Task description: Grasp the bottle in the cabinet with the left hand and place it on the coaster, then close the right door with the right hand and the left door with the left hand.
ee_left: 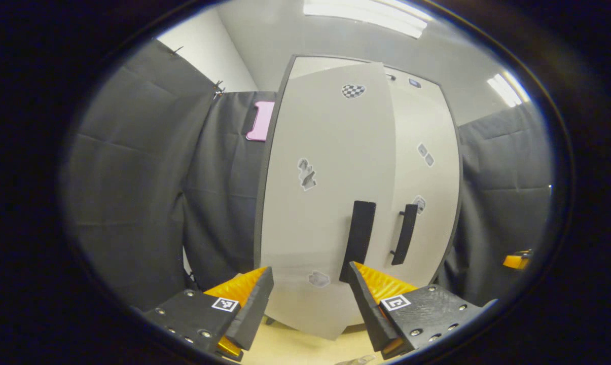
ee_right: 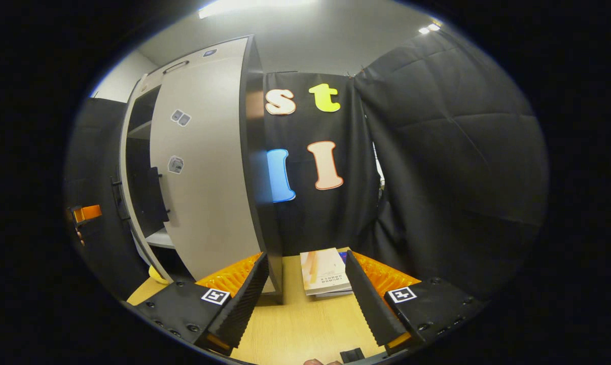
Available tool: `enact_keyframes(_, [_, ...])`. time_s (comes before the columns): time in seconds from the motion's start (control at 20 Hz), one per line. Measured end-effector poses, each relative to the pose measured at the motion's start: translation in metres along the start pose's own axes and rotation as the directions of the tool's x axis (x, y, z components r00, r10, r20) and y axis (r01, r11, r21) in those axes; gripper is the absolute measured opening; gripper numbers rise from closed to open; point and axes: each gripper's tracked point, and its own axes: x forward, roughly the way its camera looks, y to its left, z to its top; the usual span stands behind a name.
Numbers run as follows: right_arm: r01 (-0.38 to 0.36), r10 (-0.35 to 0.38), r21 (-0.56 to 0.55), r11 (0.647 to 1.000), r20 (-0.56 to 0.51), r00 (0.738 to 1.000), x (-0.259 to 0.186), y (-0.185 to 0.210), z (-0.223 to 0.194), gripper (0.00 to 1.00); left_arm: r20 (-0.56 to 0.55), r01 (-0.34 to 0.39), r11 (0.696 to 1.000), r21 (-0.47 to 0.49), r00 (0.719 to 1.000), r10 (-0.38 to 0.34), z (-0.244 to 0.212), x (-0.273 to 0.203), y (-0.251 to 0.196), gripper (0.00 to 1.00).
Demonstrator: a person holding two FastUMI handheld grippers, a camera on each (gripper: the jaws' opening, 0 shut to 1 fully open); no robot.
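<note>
Your left gripper [ee_left: 310, 299] has its fingers spread, holding nothing. The left door [ee_left: 330, 203] sits dead ahead, nearly shut, vertical handle [ee_left: 358, 238] just right of centre. Right gripper [ee_right: 308, 294] is also spread and empty.

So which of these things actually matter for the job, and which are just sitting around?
Part of the job:
cabinet
left door, ajar
right door, nearly shut
left gripper, fingers apart
right gripper, fingers apart

Just lying about:
booklets on the wooden table
yellow object by the cabinet's foot
</note>
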Motion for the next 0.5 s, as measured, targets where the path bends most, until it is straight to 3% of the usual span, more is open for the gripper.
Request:
enact_keyframes(0.25, [-0.135,0.136,-0.044,0.990,0.011,0.991,0.011,0.035,0.010,0.97,0.034,-0.018,0.997,0.075,0.999,0.015,0.009,0.000,0.000,0.86])
enact_keyframes(0.3, [-0.153,0.154,-0.049,0.987,0.013,0.988,0.013,0.043,0.012,0.92,0.034,-0.019,0.996,0.084,0.999,0.016,0.010,-0.002,0.000,0.86])
enact_keyframes(0.35, [-0.167,0.168,-0.052,0.985,0.018,0.986,0.014,0.051,0.013,0.92,0.035,-0.024,0.996,0.087,0.999,0.021,0.011,-0.002,0.000,0.92])
enact_keyframes(0.45, [-0.186,0.188,-0.058,0.981,0.034,0.982,0.018,0.067,0.015,0.92,0.038,-0.032,0.996,0.083,0.999,0.029,0.015,0.000,0.001,0.93])
enact_keyframes(0.5, [-0.194,0.196,-0.060,0.979,0.033,0.980,0.020,0.075,0.015,0.92,0.036,-0.033,0.997,0.075,0.999,0.031,0.014,-0.001,0.001,0.86])
